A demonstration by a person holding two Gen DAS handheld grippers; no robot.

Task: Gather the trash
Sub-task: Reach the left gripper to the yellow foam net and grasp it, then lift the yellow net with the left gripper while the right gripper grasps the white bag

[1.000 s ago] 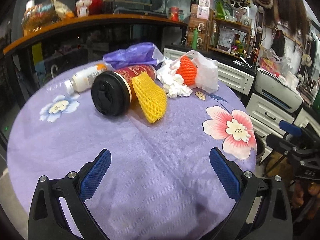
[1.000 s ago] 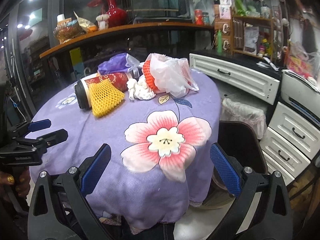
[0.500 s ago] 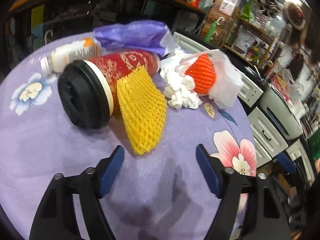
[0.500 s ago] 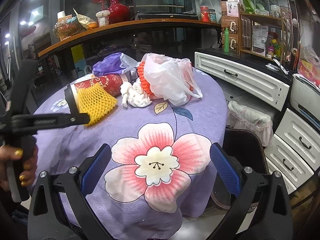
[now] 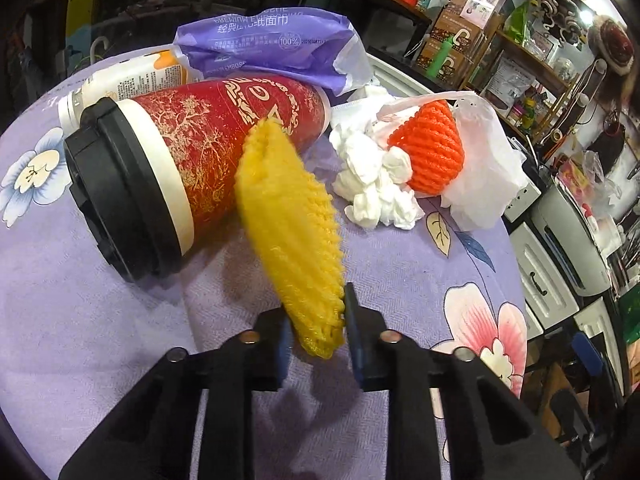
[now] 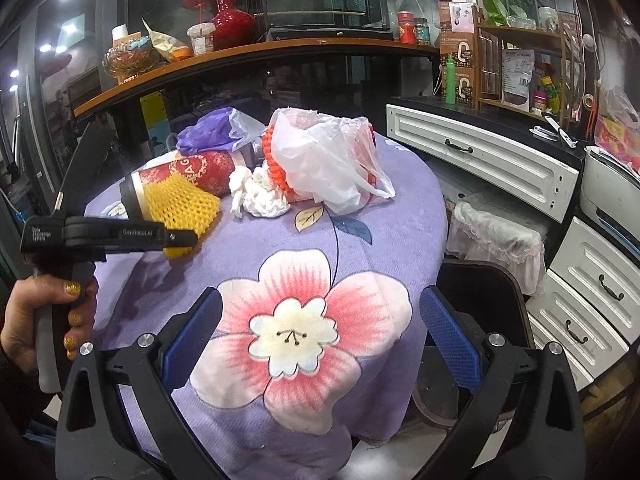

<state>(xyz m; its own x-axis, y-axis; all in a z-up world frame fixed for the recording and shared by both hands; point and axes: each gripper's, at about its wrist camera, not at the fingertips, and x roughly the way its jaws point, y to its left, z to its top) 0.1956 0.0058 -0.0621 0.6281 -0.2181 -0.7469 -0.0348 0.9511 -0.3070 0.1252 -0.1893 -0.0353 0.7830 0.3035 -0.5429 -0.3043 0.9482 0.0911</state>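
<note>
Left gripper (image 5: 316, 330) clamps yellow foam net (image 5: 292, 216) at its near tip, clearing red cup (image 5: 192, 160) at ten o'clock; your right gripper (image 6: 320, 336) stands apart, empty.

The left gripper (image 5: 316, 332), at the bottom centre of its own view, is built of matte black plastic arms with long cut-out slots. Four round silver screw heads sit in a row across its upper edge, and its pads (image 5: 352, 320) are dark blue. At the left edge of the right wrist view it appears side-on as a slim black bar with small white lettering (one word reads GenRobot.AI) and a silver pin. The hand (image 6: 38, 320) at lower left there has glittery gold nail polish. The right gripper (image 6: 320, 332), along the bottom of that view, has the same black slotted frame, silver screws and textured bright-blue pads (image 6: 450, 336).
</note>
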